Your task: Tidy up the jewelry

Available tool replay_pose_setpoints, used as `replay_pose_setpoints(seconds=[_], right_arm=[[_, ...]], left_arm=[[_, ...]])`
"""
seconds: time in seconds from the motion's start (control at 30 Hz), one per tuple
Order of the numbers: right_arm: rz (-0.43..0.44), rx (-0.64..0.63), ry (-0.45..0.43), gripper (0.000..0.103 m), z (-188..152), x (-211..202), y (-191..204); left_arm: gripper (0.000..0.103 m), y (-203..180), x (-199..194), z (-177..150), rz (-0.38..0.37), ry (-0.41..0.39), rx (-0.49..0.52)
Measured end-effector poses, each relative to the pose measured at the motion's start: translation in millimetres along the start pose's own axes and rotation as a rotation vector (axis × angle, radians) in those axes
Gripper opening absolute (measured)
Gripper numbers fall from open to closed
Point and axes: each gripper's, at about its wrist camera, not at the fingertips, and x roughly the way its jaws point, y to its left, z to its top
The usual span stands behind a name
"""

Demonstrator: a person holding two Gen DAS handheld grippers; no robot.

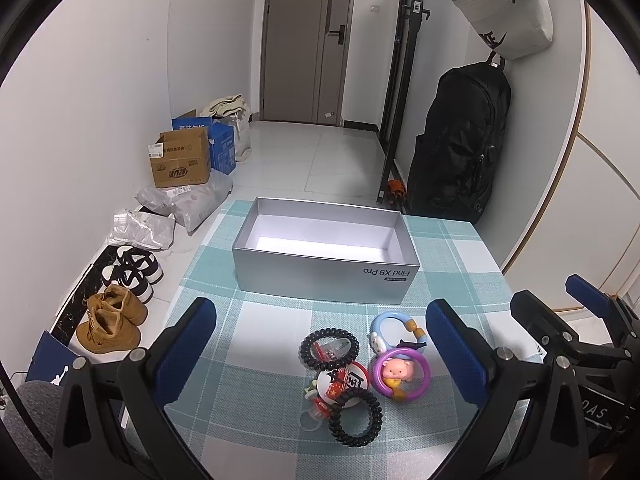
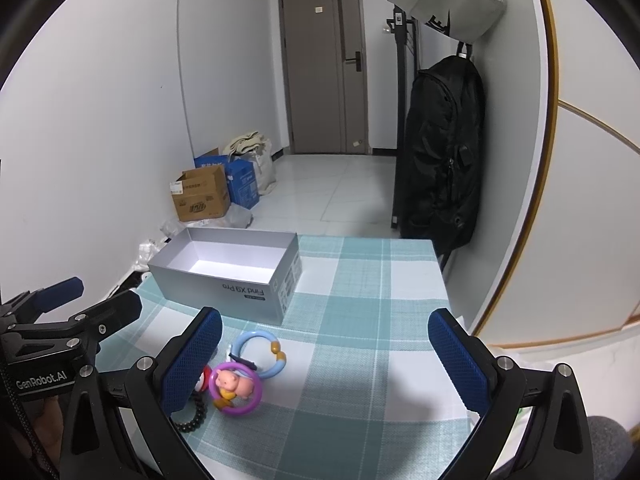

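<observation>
Both claws spread, holding nothing: left claw (image 1: 320,344), right claw (image 2: 326,354). Tangled plastic bracelet pile (image 1: 360,368) on table, near empty grey cardboard box (image 1: 324,258). Risk: grabbing one ring drags neighbours.

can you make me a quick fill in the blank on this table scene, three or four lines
1. The grey box holds ____.
2. The purple ring carries a small pink ____ figure.
3. The left claw and right claw both stand ____.
4. The black coiled hair ties number ____.

Missing words: nothing; pig; open; two
</observation>
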Motion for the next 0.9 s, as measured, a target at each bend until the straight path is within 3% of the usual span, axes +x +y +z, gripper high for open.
replay_pose_setpoints(seconds=[0.3,0.57,0.9], right_arm=[[-0.009,0.011,0.004,0.103,0,1,-2],[0.026,0.007,0.042,0.103,0,10,-4],[0.090,0.036,0.117,0.103,-4,26,-5]], left_arm=[[0.102,2,6,-4,-0.024,0.044,-0.007],[0.102,17,16,-23,-0.101,0.186,-0.044],[0.101,6,27,-40,-0.148,0.322,0.000]])
